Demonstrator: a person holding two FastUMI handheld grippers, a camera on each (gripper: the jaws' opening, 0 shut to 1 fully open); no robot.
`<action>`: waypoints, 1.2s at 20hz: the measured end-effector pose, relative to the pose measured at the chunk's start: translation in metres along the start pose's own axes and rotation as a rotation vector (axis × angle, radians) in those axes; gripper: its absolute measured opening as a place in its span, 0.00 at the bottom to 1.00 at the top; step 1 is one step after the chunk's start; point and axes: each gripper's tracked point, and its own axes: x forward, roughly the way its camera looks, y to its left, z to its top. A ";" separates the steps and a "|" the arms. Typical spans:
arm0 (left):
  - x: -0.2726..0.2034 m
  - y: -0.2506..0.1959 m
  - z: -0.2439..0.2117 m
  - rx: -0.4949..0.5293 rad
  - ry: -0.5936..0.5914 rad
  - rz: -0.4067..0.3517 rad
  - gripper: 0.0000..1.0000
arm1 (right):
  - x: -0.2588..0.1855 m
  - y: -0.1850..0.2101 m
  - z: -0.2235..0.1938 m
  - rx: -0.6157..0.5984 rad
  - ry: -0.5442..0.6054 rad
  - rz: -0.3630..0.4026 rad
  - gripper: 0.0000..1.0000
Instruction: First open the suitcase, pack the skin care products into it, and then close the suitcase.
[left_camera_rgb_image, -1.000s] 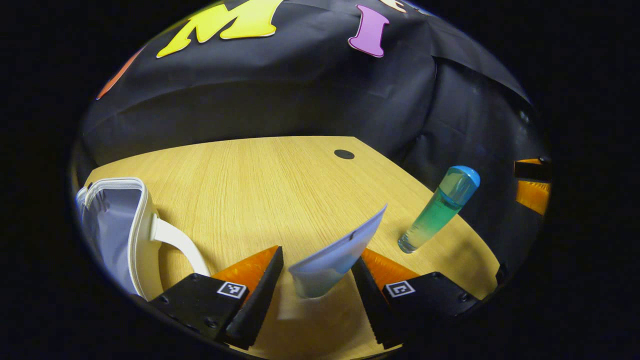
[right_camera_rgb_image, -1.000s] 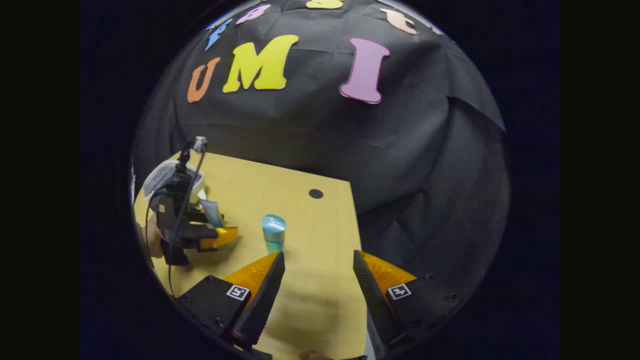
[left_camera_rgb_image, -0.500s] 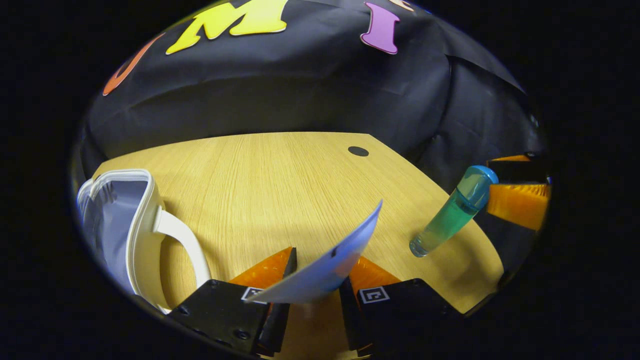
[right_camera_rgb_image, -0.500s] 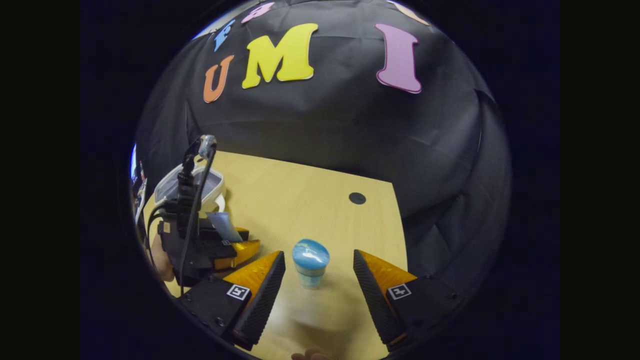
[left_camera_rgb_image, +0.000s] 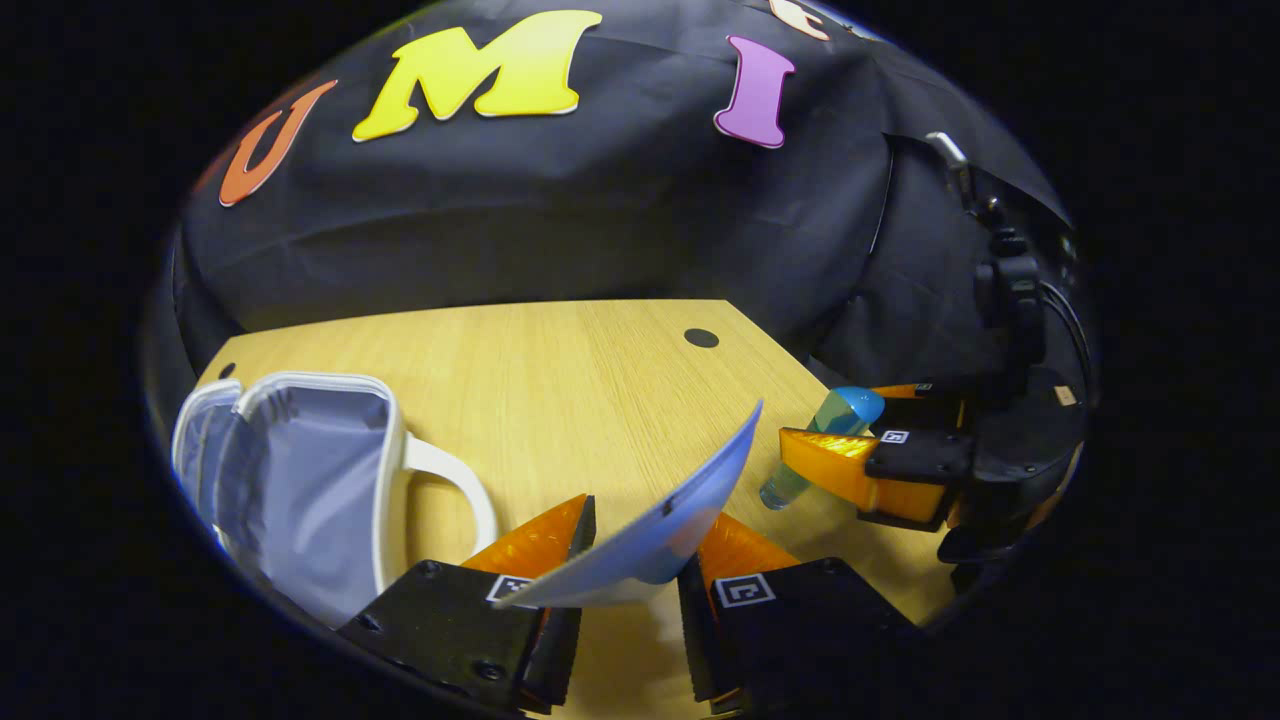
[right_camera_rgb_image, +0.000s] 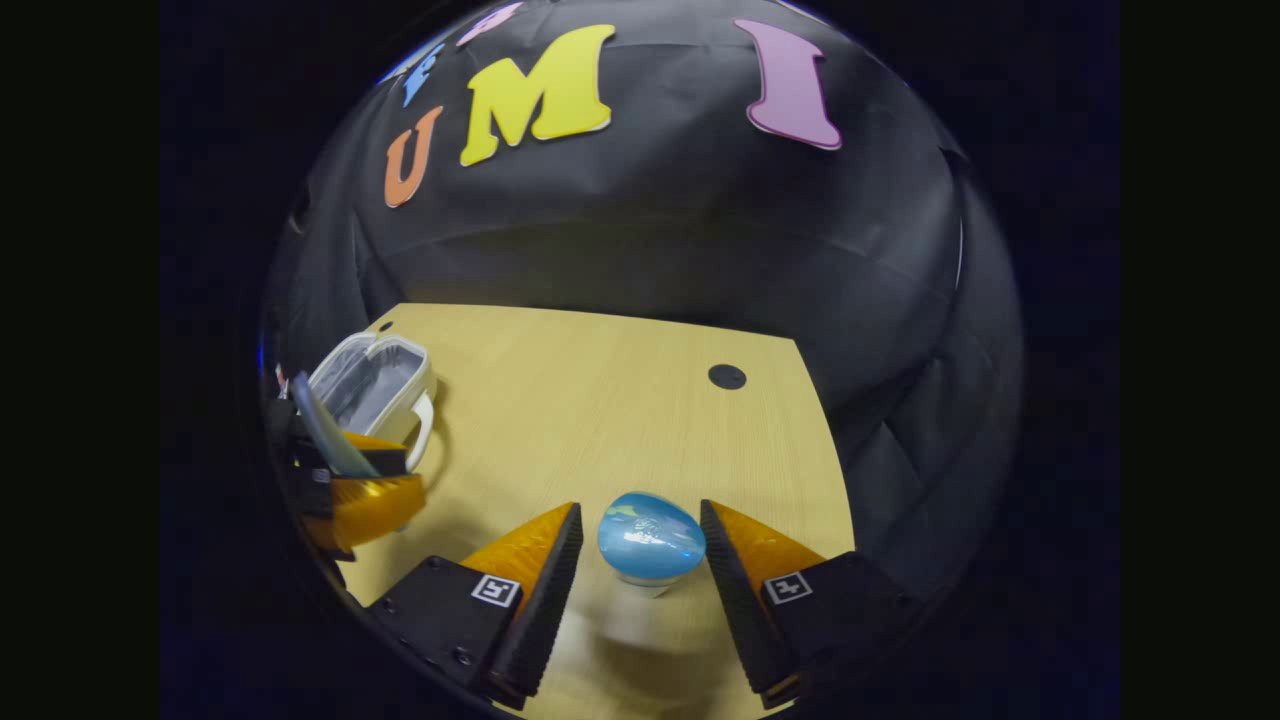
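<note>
On the wooden table (left_camera_rgb_image: 560, 380), at the left, lies the small white suitcase (left_camera_rgb_image: 390, 470), open, with grey lining and a white handle. My left gripper (left_camera_rgb_image: 645, 515) is shut on a flat white-blue tube (left_camera_rgb_image: 700, 490), whose crimped end points up and right. A blue-capped bottle (right_camera_rgb_image: 650, 535) of green liquid stands between the fingers of my right gripper (right_camera_rgb_image: 640, 505). The right finger is at the cap and a thin gap shows on the left. The left gripper view has that bottle (left_camera_rgb_image: 848, 408) inside the right gripper (left_camera_rgb_image: 825, 420). The right gripper view has the suitcase (right_camera_rgb_image: 420, 385), the tube (right_camera_rgb_image: 322, 430) and the left gripper (right_camera_rgb_image: 405, 468) at far left.
A round black hole (right_camera_rgb_image: 727, 377) sits in the table near its far right corner. The table's right edge runs close behind the bottle. The black cloth wall hangs behind the table. Bare wood lies between the suitcase and the bottle.
My left gripper has shut on the tube and turned a little toward the suitcase. My right gripper has come forward around the bottle, and its fingers have narrowed slightly.
</note>
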 end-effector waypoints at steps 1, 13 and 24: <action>-0.015 0.017 0.012 0.013 -0.067 0.092 0.40 | 0.001 0.000 -0.002 0.012 0.007 -0.011 0.68; -0.100 0.156 0.028 -0.013 -0.086 0.274 0.39 | -0.073 0.041 0.008 0.033 -0.042 -0.090 0.38; -0.054 0.274 -0.072 -0.148 0.291 0.291 0.38 | -0.152 0.132 0.016 0.103 -0.083 -0.097 0.38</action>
